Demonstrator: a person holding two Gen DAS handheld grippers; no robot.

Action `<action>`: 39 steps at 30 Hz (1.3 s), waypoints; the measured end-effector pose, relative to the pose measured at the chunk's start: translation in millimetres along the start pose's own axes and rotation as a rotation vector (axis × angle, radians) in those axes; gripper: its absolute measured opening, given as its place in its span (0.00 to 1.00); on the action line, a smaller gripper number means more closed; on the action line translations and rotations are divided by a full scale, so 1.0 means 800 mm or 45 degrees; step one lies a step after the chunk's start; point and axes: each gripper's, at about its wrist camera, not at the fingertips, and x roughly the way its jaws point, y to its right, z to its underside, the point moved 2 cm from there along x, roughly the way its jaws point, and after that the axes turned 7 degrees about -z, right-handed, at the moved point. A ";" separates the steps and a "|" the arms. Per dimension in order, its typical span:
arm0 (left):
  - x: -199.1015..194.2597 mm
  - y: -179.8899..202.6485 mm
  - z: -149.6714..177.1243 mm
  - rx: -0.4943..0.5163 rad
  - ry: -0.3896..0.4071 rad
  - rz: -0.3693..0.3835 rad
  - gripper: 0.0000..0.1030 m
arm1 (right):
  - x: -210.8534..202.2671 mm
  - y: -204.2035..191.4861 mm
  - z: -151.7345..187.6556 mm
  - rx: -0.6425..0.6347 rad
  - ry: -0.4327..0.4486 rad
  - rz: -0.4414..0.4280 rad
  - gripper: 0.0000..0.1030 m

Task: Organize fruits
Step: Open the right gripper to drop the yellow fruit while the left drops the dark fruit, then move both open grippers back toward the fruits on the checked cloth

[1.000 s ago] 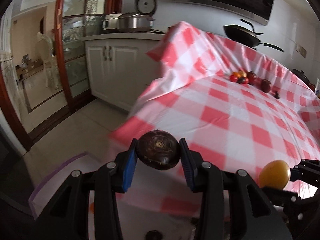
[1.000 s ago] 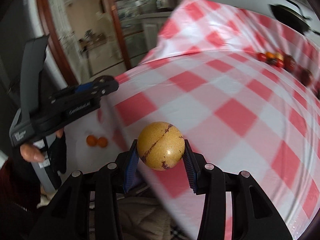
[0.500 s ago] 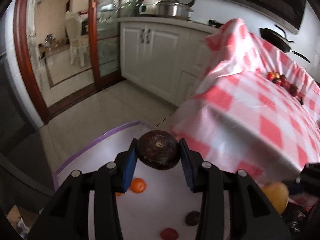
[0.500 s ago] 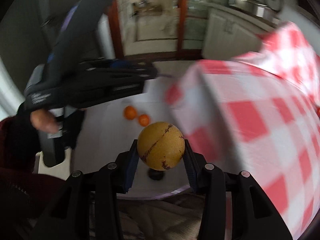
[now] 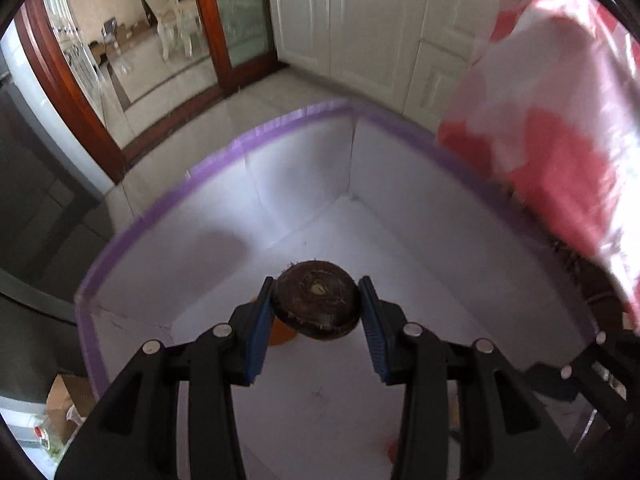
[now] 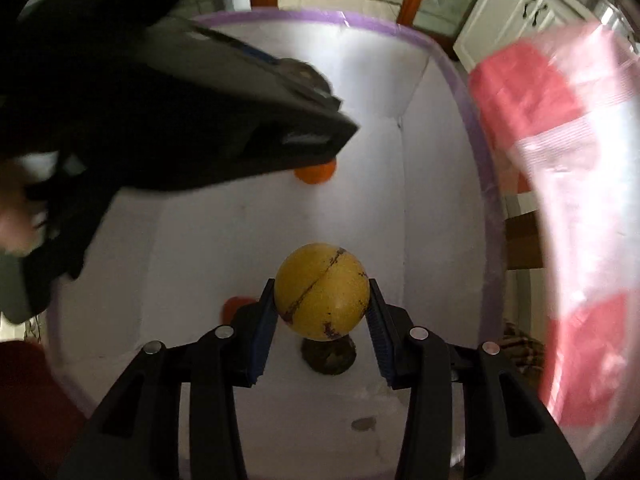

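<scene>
A large white box with a purple fabric rim point(image 5: 168, 204) fills the middle of both views, and a red-and-white checked cloth point(image 5: 560, 128) hangs at the right edge of each frame, just beside the box. In the left wrist view the left gripper point(image 5: 316, 312) stands in the lower centre above the white floor of the box, its jaws closed on a dark brown flattened round fruit point(image 5: 317, 305); a small orange fruit point(image 5: 280, 334) shows partly behind its left blue pad. In the right wrist view the right gripper point(image 6: 321, 308) holds between its jaws a yellow round fruit with a dark line point(image 6: 321, 295), above a dark fruit point(image 6: 329, 354) lying on the box floor. The left gripper is a blurred black mass in the upper left of this frame, with another orange fruit point(image 6: 316, 174) under it.
</scene>
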 end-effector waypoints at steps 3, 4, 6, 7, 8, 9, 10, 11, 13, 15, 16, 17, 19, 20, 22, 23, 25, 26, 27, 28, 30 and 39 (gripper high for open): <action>0.021 -0.005 0.004 -0.024 -0.075 -0.007 0.41 | 0.019 0.002 -0.003 0.009 -0.045 0.004 0.42; 0.026 -0.007 0.005 -0.029 -0.087 -0.008 0.41 | 0.023 0.002 -0.003 0.007 -0.057 0.008 0.42; 0.034 -0.010 0.008 -0.038 -0.110 -0.014 0.41 | 0.028 0.000 -0.001 0.005 -0.071 0.008 0.42; 0.039 -0.011 0.009 -0.046 -0.123 -0.015 0.41 | 0.031 -0.001 0.000 0.007 -0.078 0.003 0.42; 0.041 -0.012 0.010 -0.052 -0.133 -0.015 0.41 | 0.031 -0.001 0.000 0.006 -0.079 0.004 0.42; 0.045 -0.014 0.012 -0.062 -0.148 -0.014 0.41 | 0.031 -0.002 0.000 0.006 -0.083 0.010 0.42; 0.045 -0.015 0.012 -0.065 -0.140 -0.020 0.41 | 0.031 -0.003 0.000 0.004 -0.080 0.012 0.42; 0.045 -0.017 0.013 -0.066 -0.142 -0.020 0.41 | 0.030 -0.004 0.000 0.005 -0.078 0.013 0.42; 0.045 -0.018 0.013 -0.076 -0.149 -0.008 0.41 | 0.027 -0.003 -0.002 0.008 -0.077 0.013 0.42; 0.042 -0.020 0.013 -0.085 -0.144 -0.016 0.41 | 0.023 -0.005 -0.001 0.009 -0.070 0.014 0.43; 0.038 -0.020 0.011 -0.084 -0.141 -0.023 0.42 | 0.020 -0.005 -0.001 0.009 -0.061 0.014 0.44; 0.037 -0.021 0.009 -0.084 -0.138 -0.028 0.47 | 0.015 -0.006 -0.001 0.007 -0.043 0.014 0.46; 0.030 -0.025 0.005 -0.106 -0.121 -0.034 0.60 | 0.004 0.001 -0.005 -0.003 -0.005 0.009 0.55; 0.025 -0.027 0.002 -0.118 -0.109 -0.039 0.68 | -0.006 -0.001 -0.006 -0.010 0.027 0.001 0.59; 0.009 -0.037 -0.006 -0.154 -0.063 -0.053 0.75 | -0.029 -0.003 -0.008 -0.017 0.087 -0.006 0.59; -0.001 -0.043 -0.011 -0.176 -0.032 -0.053 0.78 | -0.042 -0.005 -0.009 -0.019 0.122 -0.010 0.59; -0.024 -0.054 -0.022 -0.217 0.045 -0.062 0.79 | -0.082 -0.007 -0.012 -0.018 0.228 -0.035 0.60; -0.041 -0.059 -0.029 -0.236 0.101 -0.073 0.81 | -0.105 -0.008 -0.017 -0.014 0.284 -0.048 0.61; -0.065 -0.063 -0.039 -0.258 0.180 -0.080 0.83 | -0.140 -0.007 -0.017 -0.005 0.376 -0.075 0.63; -0.091 -0.064 -0.049 -0.277 0.265 -0.080 0.88 | -0.171 -0.004 -0.014 0.006 0.459 -0.099 0.65; -0.143 -0.060 -0.067 -0.303 0.427 -0.077 0.96 | -0.225 -0.001 -0.001 0.020 0.613 -0.117 0.75; -0.310 0.121 -0.117 -0.018 0.806 0.303 0.98 | -0.409 0.140 0.177 0.426 1.070 0.293 0.84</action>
